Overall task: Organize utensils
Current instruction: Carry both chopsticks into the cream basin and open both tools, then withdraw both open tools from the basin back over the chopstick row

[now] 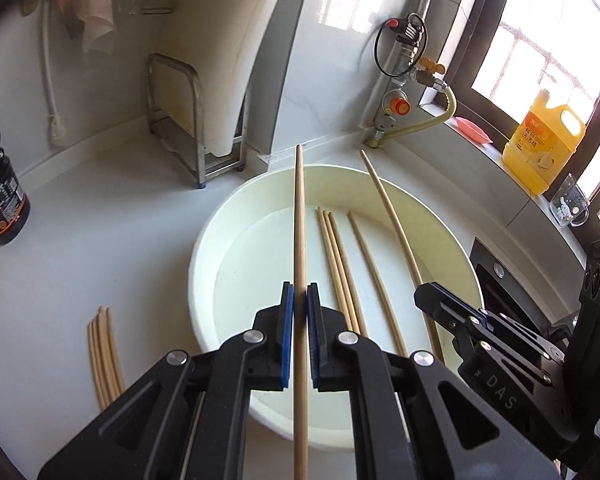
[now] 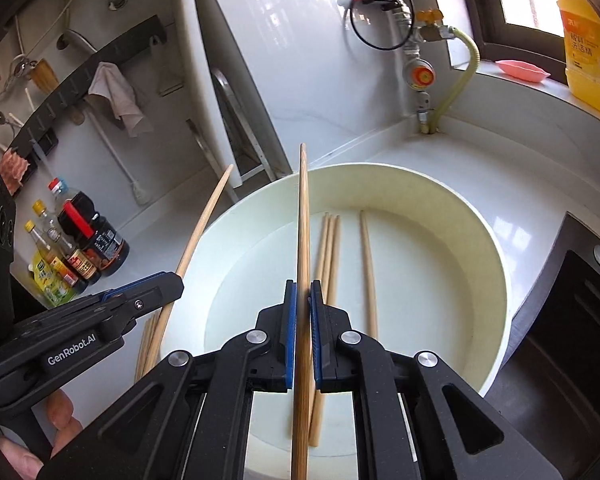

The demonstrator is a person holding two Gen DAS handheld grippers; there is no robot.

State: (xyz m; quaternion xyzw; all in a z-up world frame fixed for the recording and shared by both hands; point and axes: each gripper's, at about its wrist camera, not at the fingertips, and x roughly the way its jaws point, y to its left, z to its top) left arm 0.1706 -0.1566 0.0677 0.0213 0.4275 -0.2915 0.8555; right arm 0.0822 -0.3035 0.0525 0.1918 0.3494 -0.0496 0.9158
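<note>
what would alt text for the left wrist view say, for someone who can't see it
The left gripper is shut on a wooden chopstick above a round white basin that holds four more chopsticks. The right gripper, at right, holds another chopstick; a small bundle lies on the counter to the left.

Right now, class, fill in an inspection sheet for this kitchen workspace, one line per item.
Surface: white counter, bare around the basin.
Job's things: cream basin holds four loose chopsticks; sorted bundle lies on the counter beside it.
Clutter: sauce bottles, yellow detergent jug, glass mug, pink dish.
Grippers: left gripper and right gripper each shut on one chopstick.
Cables: black loop at the gas valve; yellow hose.
Surroundings: metal rack, window, stove.
</note>
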